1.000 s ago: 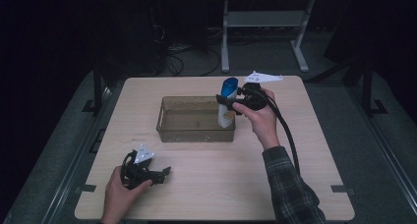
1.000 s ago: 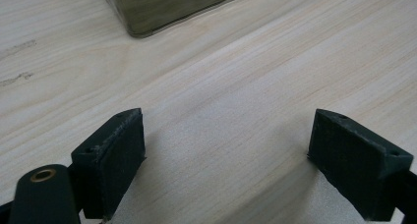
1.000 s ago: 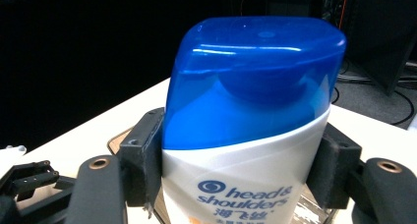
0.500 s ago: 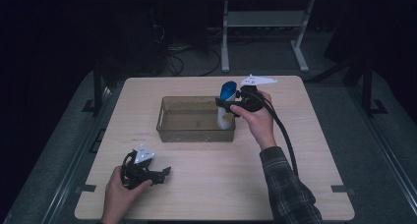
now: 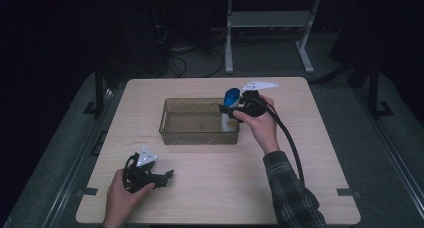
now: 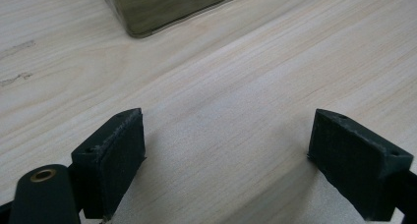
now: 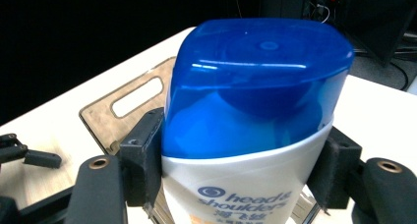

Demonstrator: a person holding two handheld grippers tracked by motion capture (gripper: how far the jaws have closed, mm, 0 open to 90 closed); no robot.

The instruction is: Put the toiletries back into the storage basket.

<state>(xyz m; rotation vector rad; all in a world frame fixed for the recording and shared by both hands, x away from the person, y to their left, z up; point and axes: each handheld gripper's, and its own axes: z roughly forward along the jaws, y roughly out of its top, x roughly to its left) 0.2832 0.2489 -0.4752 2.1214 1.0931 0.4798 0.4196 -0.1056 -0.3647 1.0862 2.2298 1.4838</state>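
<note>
Lowered since before — blue-capped shampoo bottle (image 5: 230, 106), smoky plastic bin (image 5: 198, 121), right claw (image 5: 235, 111) clamping

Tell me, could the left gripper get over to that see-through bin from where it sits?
Probably yes. The left gripper rests open and holds nothing, and only bare table lies between it and the bin. The right gripper is holding a bottle at the bin's far end.

Looks like a dim lab or recording studio: pale wooden table (image 5: 215, 188) on grey carpeted floor (image 5: 380, 153), black surroundings, tangled cables (image 5: 192, 58) and a white metal stand (image 5: 270, 33) behind.
</note>
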